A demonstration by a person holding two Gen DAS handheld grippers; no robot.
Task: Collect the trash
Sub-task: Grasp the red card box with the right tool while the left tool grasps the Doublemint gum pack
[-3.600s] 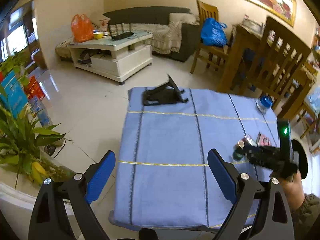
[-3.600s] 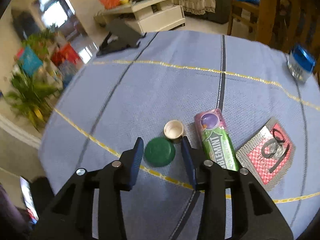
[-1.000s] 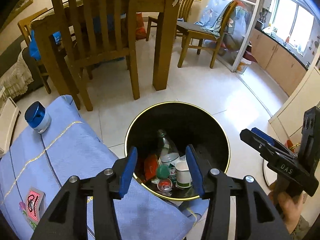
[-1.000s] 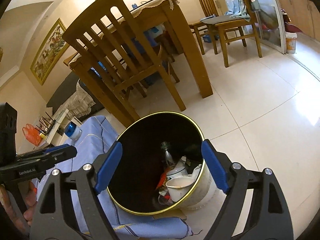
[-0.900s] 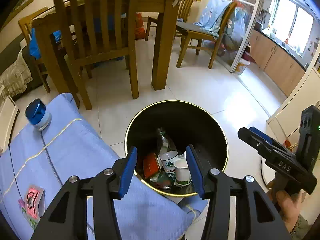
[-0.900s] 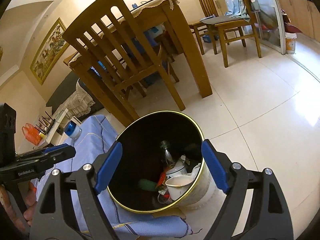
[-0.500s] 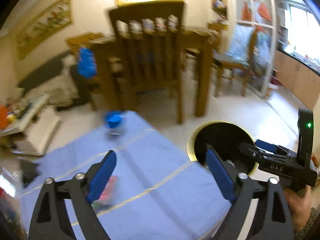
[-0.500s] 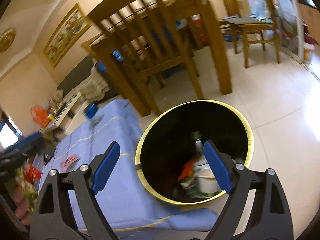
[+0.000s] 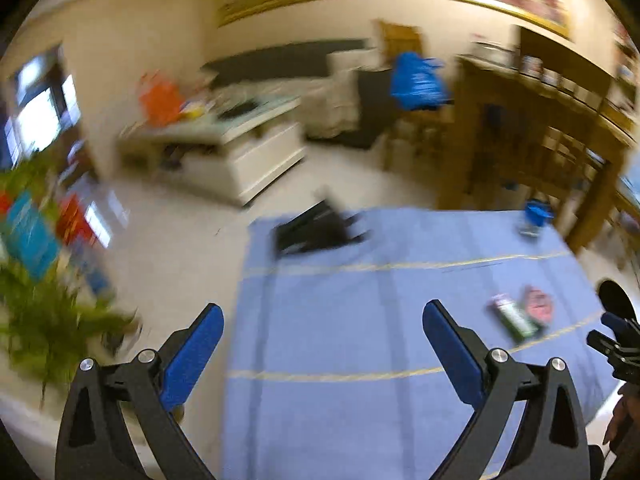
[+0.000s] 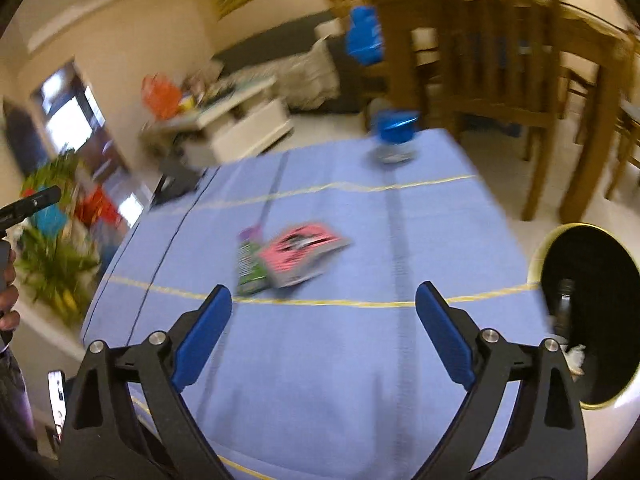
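While both views are blurring with motion, we are holding the left gripper (image 9: pixel 322 354) over the near part of the blue tablecloth (image 9: pixel 360 304), its blue-padded jaws spread wide with nothing between them. We are likewise holding the right gripper (image 10: pixel 324 334) above the same cloth, jaws spread apart and gripping nothing. Two pieces of trash are lying on the cloth ahead of the right gripper: a green gum pack (image 10: pixel 250 266) and a pink card packet (image 10: pixel 302 256), touching each other side by side; in the left view they are sitting to the right of the jaws, the gum pack (image 9: pixel 514 318) just beside the packet (image 9: pixel 538 306). A blue-capped jar (image 10: pixel 394 138) is standing near the far edge of the cloth, and a black stand (image 9: pixel 316 230) is resting at the far left corner. Beside the table's right edge, the gold-rimmed black trash bin (image 10: pixel 550 248) is standing on the floor, holding a bottle and other items too dark to identify.
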